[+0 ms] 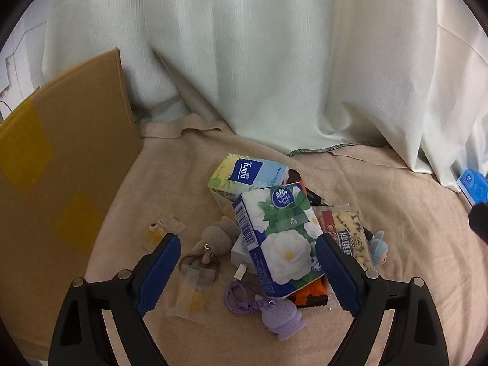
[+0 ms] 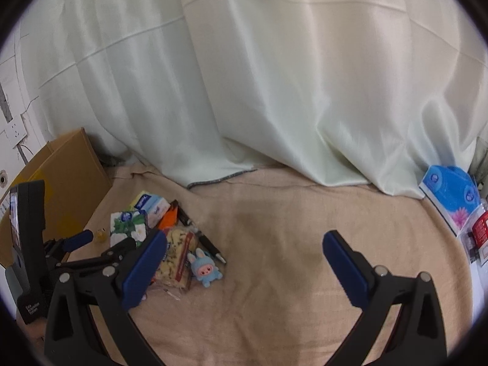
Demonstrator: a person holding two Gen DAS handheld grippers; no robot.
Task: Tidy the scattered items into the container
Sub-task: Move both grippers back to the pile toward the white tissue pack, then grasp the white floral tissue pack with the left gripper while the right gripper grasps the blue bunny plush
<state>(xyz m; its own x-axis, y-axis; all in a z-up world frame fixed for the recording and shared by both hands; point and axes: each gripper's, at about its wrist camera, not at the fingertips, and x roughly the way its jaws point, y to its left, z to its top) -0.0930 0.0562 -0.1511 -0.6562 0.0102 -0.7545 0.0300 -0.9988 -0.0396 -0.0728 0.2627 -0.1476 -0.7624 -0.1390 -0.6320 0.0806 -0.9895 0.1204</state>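
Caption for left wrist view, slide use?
Open left gripper above Vinda tissue pack atop clutter, cardboard box at left.

Both my tongs are spread wide, nothing pinched: left tongs [image 1: 247, 270] low and forward, right tongs [image 2: 244, 267] hovering off to its right.

Cardboard box [image 1: 61, 164] upright at left; tissue packs [image 1: 274, 231], snack, keychains [image 1: 280, 317] piled on blanket beside it.

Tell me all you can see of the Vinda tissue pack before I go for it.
The Vinda tissue pack is a soft plastic-wrapped block, blue-edged, printed with white flowers and green leaves, with a barcode on its side. It lies tilted atop the pile, leaning over the Tempo tissue pack, a white charger and an orange packet. It sits unheld between the open left gripper fingers.
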